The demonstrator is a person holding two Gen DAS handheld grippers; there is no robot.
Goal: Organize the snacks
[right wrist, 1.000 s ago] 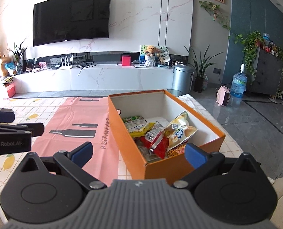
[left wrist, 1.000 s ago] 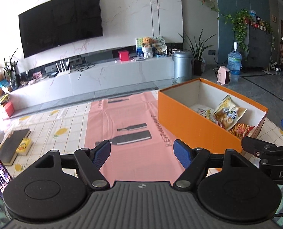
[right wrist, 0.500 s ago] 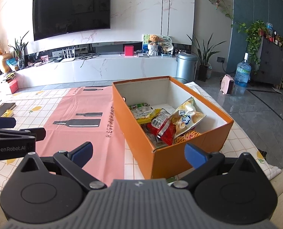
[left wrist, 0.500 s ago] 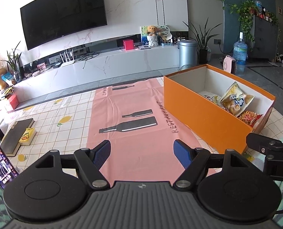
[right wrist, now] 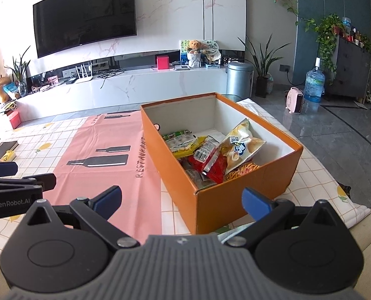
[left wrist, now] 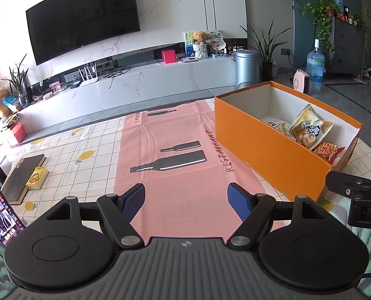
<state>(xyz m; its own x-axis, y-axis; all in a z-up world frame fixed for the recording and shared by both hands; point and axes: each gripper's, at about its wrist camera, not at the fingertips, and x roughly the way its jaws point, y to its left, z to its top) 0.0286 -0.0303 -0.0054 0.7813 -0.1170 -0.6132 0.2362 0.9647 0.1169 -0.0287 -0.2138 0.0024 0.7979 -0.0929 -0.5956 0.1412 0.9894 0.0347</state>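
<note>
Pulled both views back a touch over the last second and nothing else changed: my left gripper (left wrist: 186, 201) and right gripper (right wrist: 181, 200) hang wide open and empty, snacks (right wrist: 210, 153) all sitting inside the orange box (right wrist: 235, 200), so organizing looks basically done.

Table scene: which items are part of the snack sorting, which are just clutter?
Job items:
- orange box
- yellow chip bag
- red snack packet
- green snack packs

Lying about:
- book
- small yellow box
- phone
- pink runner
</note>
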